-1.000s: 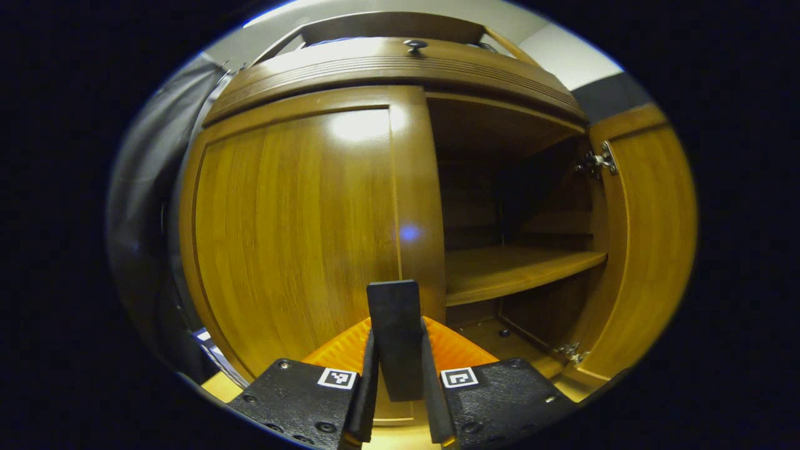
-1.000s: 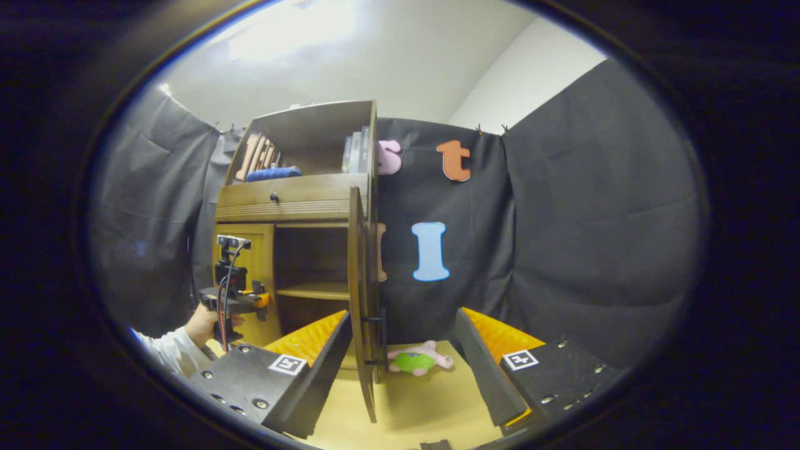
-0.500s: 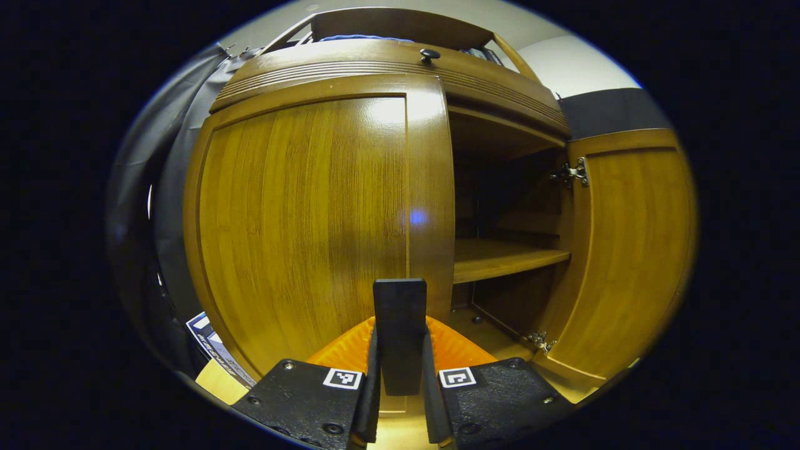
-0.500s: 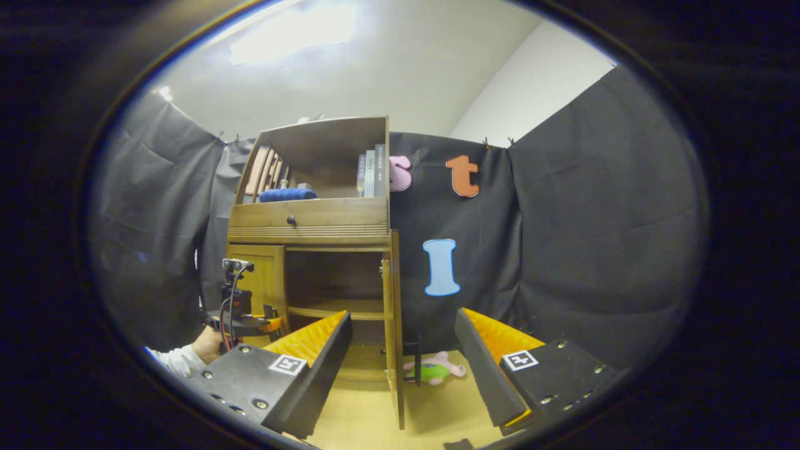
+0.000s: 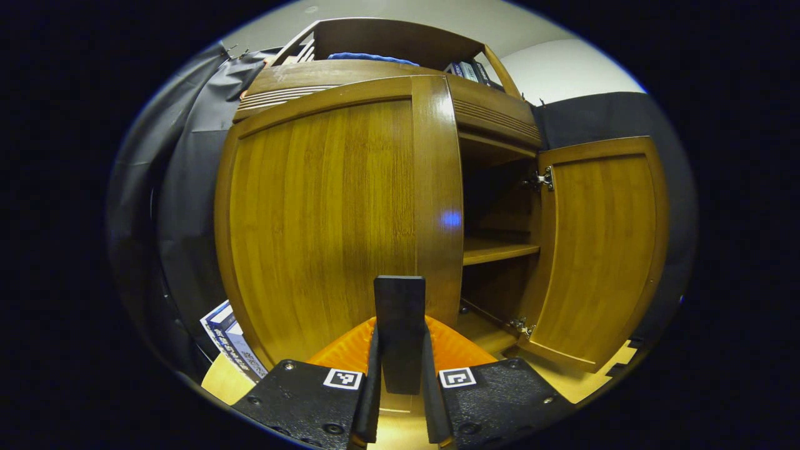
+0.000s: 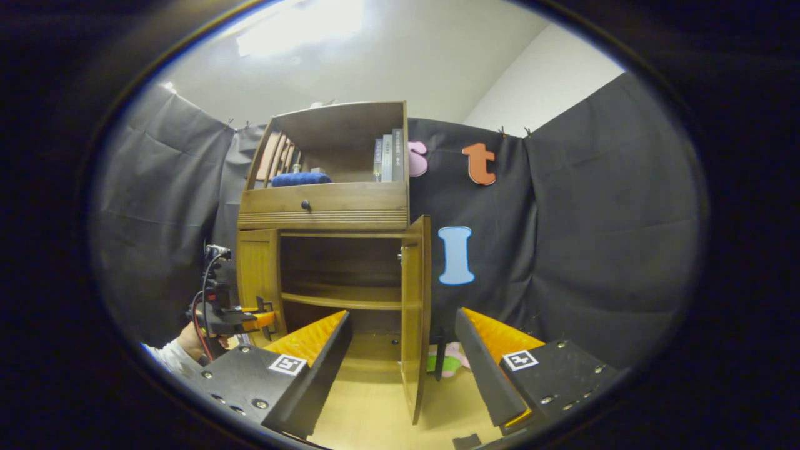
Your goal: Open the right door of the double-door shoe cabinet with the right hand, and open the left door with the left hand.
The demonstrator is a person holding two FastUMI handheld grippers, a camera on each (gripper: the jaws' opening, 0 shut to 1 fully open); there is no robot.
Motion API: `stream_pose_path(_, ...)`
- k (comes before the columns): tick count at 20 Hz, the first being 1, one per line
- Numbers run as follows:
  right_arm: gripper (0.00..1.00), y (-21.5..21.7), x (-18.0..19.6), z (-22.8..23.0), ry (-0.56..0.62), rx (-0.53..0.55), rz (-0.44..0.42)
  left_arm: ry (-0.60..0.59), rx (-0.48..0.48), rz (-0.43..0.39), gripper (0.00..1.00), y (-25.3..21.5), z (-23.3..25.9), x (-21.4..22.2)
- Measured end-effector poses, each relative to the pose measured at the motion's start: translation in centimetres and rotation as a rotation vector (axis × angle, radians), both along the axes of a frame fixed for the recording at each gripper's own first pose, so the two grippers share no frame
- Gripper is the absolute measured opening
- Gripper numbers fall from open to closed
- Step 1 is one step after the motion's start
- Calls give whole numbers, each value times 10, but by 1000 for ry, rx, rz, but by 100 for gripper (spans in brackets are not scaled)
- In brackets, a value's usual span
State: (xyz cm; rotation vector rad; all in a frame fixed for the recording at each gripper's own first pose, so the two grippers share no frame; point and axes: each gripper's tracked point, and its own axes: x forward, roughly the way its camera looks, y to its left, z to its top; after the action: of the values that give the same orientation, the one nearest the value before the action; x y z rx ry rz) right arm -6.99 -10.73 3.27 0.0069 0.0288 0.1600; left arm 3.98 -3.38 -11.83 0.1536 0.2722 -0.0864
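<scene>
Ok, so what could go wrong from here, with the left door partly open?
1. The left gripper is shut on the left door's slim handle. A pull off the door's arc could let the handle slip out.
2. The left door opens toward a stack of books or boxes on the floor beside it and may bump it.
</scene>
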Motion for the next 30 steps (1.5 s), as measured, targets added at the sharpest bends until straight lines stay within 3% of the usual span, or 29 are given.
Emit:
stream_pose_path(2,93,5,0,-2,6,-4,0,0,8,-2,31,6,3,-13)
stream_pose_path(3,98,7,0,-4,8,-4,1,1,10,-2,31,8,5,-19)
stream_pose_path(4,93,10,0,-4,9,-2,6,3,11,-1,31,11,7,-25)
stream_pose_path(6,98,20,-2,-5,6,-5,33,0,6,2,31,16,11,-34)
stream_pose_path(9,94,23,-1,-7,6,-12,42,-6,14,8,30,23,15,-44)
stream_pose_path(10,98,22,0,-7,5,-2,35,-9,15,14,30,27,16,-49)
stream_pose_path(13,94,33,-1,-11,21,40,62,-18,20,40,30,38,22,-62)
stream_pose_path(14,98,36,-1,-13,30,53,73,-12,20,46,27,41,23,-66)
stream_pose_path(17,94,36,0,-13,35,65,69,-6,14,46,27,49,26,-76)
stream_pose_path(18,98,40,-1,-14,35,67,75,-7,16,48,27,52,27,-79)
stream_pose_path(23,98,77,-11,-9,25,147,160,-20,41,57,25,70,34,-94)
stream_pose_path(28,94,103,-15,-9,11,112,191,-37,59,99,21,101,43,-111)
stream_pose_path(30,98,106,-19,-15,12,100,206,-35,51,112,19,114,45,-117)
